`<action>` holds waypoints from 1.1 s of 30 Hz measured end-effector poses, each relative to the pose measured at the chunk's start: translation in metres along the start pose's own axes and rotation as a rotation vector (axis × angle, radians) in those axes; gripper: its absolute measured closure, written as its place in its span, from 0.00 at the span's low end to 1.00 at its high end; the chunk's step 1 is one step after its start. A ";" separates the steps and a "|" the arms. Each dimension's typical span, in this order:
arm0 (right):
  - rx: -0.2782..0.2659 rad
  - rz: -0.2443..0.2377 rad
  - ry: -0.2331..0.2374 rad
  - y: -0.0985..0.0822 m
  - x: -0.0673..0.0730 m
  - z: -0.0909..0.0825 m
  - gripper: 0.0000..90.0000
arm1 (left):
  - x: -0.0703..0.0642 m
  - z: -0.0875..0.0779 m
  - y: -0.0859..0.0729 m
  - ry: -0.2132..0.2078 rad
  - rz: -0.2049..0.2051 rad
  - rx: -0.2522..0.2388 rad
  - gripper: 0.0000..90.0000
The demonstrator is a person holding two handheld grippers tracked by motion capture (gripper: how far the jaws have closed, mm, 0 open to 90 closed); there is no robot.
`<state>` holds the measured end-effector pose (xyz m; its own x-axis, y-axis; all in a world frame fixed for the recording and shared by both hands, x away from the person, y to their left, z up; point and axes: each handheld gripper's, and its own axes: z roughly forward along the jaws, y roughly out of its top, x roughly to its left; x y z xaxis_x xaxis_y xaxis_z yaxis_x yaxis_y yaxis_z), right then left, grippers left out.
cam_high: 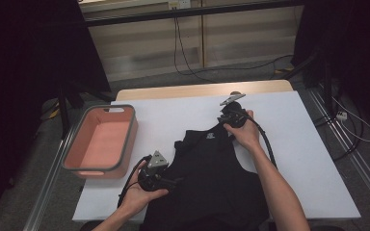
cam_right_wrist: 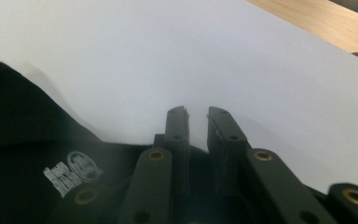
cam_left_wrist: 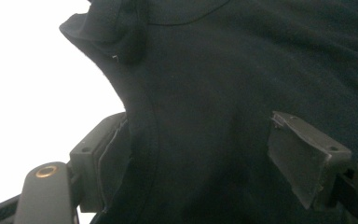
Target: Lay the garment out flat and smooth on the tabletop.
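On the white tabletop [cam_high: 294, 144], near the person's side, lies a black garment [cam_high: 207, 178], spread flat with its neckline toward the far edge and a small white printed logo [cam_high: 210, 136] just inside the collar. At its left edge, the left hand-held gripper [cam_high: 171, 182] rests low in the person's left hand [cam_high: 137, 195], pointing rightward onto the cloth; seen from the left gripper view, its two black jaws stand wide apart with the dark garment [cam_left_wrist: 223, 107] lying between and under them, one pad [cam_left_wrist: 114, 161] at the curved hem of an armhole and the other [cam_left_wrist: 296, 158] farther in on the fabric, neither pressing the cloth together. At the collar, the right hand-held gripper [cam_high: 225, 117] is held by the right hand [cam_high: 244, 132], its grey three-cornered plate [cam_high: 232, 99] uppermost and its cable [cam_high: 269, 144] trailing back along the forearm. From the right gripper view, its jaws stand nearly together with only a narrow slit between the pads [cam_right_wrist: 220, 135]; their tips reach past the garment's edge [cam_right_wrist: 37, 140] over the bare white surface, and no cloth can be seen caught in the slit. That view is somewhat blurred. The logo [cam_right_wrist: 72, 171] shows just left of these jaws. Left of the garment, well apart from it, sits a pink bin [cam_high: 77, 139] with a grey rim, at the tabletop's left edge.
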<state>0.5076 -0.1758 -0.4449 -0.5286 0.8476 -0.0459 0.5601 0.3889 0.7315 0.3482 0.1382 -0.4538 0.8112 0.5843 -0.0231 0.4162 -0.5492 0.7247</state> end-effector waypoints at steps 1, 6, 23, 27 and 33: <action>-0.008 0.009 0.000 0.000 -0.001 -0.002 0.80 | 0.000 0.000 0.000 0.000 0.006 -0.001 0.25; -0.045 0.044 0.015 -0.002 -0.010 -0.022 0.79 | 0.001 -0.002 0.000 -0.003 0.003 -0.005 0.25; 0.011 0.061 0.000 -0.023 -0.018 -0.017 0.99 | 0.002 -0.001 0.000 0.008 -0.002 -0.004 0.25; 0.014 0.055 -0.019 -0.014 -0.017 -0.013 1.00 | 0.001 -0.002 0.001 0.003 0.003 -0.012 0.25; 0.013 0.082 -0.042 -0.002 -0.017 -0.005 1.00 | 0.001 -0.002 0.001 0.002 0.003 -0.012 0.25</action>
<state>0.5124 -0.1929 -0.4423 -0.4537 0.8910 -0.0150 0.6087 0.3222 0.7250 0.3483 0.1394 -0.4521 0.8113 0.5843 -0.0195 0.4089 -0.5433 0.7332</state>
